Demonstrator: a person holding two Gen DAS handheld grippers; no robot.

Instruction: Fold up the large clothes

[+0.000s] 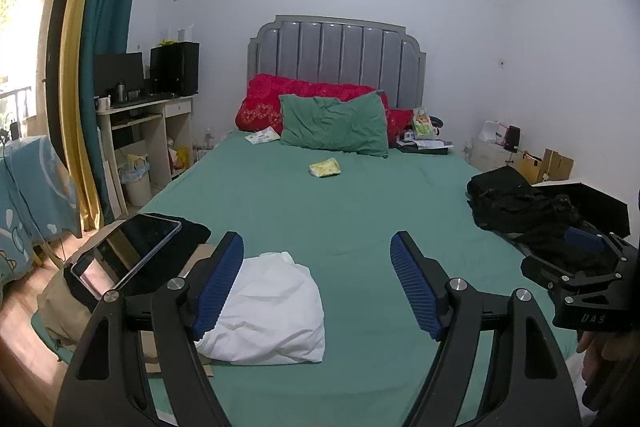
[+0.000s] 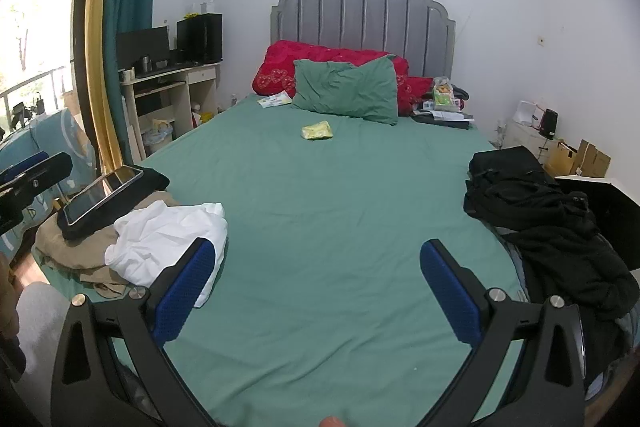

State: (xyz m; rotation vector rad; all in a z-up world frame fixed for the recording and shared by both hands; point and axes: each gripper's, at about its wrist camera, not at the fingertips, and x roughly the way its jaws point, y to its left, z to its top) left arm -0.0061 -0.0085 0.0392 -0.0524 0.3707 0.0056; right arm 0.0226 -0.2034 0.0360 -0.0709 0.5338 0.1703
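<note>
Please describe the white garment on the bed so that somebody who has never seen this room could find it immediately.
Start from the big bed with the green sheet and go to its near left corner, far from the grey headboard. There a heap of clothes lies, with a tablet on top. The white garment is crumpled at the heap's inner edge, the only white piece beside tan and black fabric.

Both cameras sit low over the foot edge of the bed (image 1: pixel 360 195), looking along the mattress toward the headboard (image 1: pixel 336 59). The left wrist view stands nearer the left corner, close above the white garment (image 1: pixel 272 307), and catches the right gripper (image 1: pixel 584 251) at its right rim. The right wrist view faces the same way from further right, nearer the black clothes (image 2: pixel 540 211). Both share the green pillow (image 2: pixel 348 91), desk (image 2: pixel 172 83) and sheet
</note>
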